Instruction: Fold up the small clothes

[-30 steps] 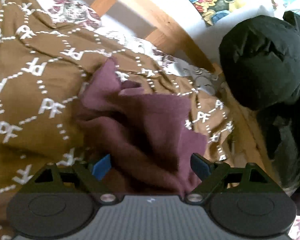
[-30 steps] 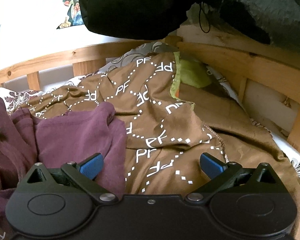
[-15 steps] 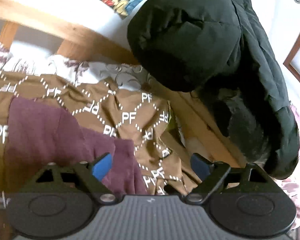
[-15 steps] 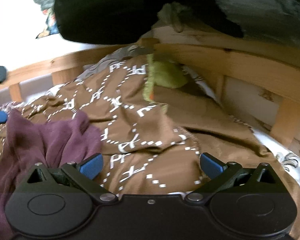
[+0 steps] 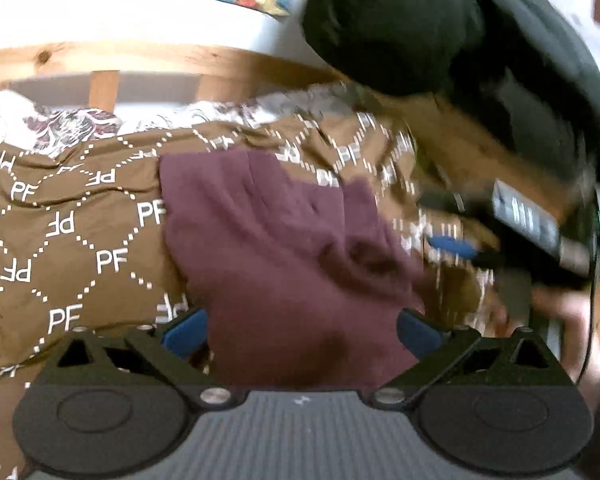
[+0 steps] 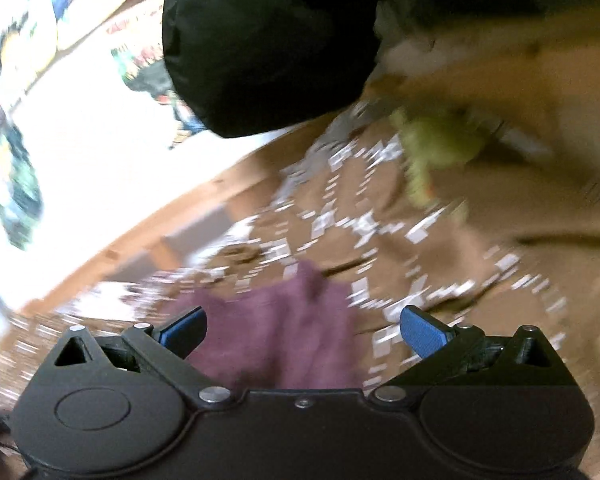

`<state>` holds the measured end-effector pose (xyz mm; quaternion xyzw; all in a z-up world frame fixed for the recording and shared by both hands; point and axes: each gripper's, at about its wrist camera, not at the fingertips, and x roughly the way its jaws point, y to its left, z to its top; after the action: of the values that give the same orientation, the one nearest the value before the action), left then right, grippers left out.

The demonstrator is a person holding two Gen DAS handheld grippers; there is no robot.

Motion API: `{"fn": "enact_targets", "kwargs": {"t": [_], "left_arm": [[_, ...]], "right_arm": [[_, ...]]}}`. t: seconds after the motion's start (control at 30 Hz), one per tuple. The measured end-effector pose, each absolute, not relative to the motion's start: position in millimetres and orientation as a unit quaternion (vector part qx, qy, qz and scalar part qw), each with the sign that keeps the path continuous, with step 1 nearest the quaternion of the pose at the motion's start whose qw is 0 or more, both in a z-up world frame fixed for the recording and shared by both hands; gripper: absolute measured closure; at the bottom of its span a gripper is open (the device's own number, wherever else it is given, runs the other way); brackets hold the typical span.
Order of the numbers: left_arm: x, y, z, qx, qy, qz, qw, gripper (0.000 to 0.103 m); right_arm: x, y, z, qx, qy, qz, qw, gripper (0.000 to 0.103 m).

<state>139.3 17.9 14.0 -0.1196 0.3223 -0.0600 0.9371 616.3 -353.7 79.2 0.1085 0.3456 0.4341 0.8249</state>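
While both grippers, L (image 5: 302, 330) & R (image 6: 304, 330), gape wide, maroon garment (image 5: 284, 248) lies rumpled on brown blanket (image 5: 72, 240).

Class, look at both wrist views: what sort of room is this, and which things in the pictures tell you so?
Most likely a bedroom. A brown bedspread printed with "PF" lies over a bed with a wooden frame, and a maroon garment lies on it for folding.

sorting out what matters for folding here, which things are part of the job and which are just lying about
Part of the job:
- maroon garment, crumpled on the bed
- left gripper, open
- right gripper, open

Just lying about:
- brown PF bedspread
- black jacket
- wooden bed rail
- green cloth
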Motion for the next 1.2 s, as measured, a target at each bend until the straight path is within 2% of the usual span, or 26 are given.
{"fn": "enact_targets", "kwargs": {"t": [0.23,0.27,0.33,0.53,0.6,0.67,0.8,0.83,0.87,0.97,1.2], "left_arm": [[137,-20,-1,0.001,0.341,-0.047,0.939,0.001],[138,-22,-3,0.004,0.343,-0.043,0.938,0.001],[138,-21,-4,-0.006,0.341,-0.038,0.939,0.001],[139,-23,-4,-0.007,0.334,-0.025,0.942,0.002],[138,-28,-4,0.008,0.333,-0.031,0.942,0.004],[137,-34,-5,0.023,0.332,-0.037,0.942,0.009],[138,-45,-10,0.055,0.326,-0.03,0.943,0.025],[138,-46,-11,0.062,0.326,-0.025,0.943,0.03],[139,-47,-12,0.064,0.327,-0.023,0.943,0.031],[140,-45,-11,0.051,0.326,-0.028,0.944,0.031],[143,-47,-5,0.016,0.322,-0.058,0.945,0.031]], "right_arm": [[613,-313,64,0.118,0.398,0.484,0.77,0.001],[611,-307,62,0.108,0.4,0.487,0.769,0.002],[604,-300,56,0.088,0.403,0.491,0.767,0.012],[600,-280,45,0.052,0.403,0.487,0.773,0.017],[603,-272,41,0.045,0.4,0.481,0.779,0.023],[604,-267,37,0.033,0.398,0.47,0.787,0.039],[604,-270,35,0.016,0.39,0.465,0.795,0.058],[604,-270,35,0.012,0.387,0.465,0.796,0.066],[603,-271,35,0.011,0.384,0.466,0.797,0.074],[599,-274,40,0.016,0.368,0.47,0.802,0.08],[584,-290,80,-0.008,0.283,0.477,0.832,0.083]]}}
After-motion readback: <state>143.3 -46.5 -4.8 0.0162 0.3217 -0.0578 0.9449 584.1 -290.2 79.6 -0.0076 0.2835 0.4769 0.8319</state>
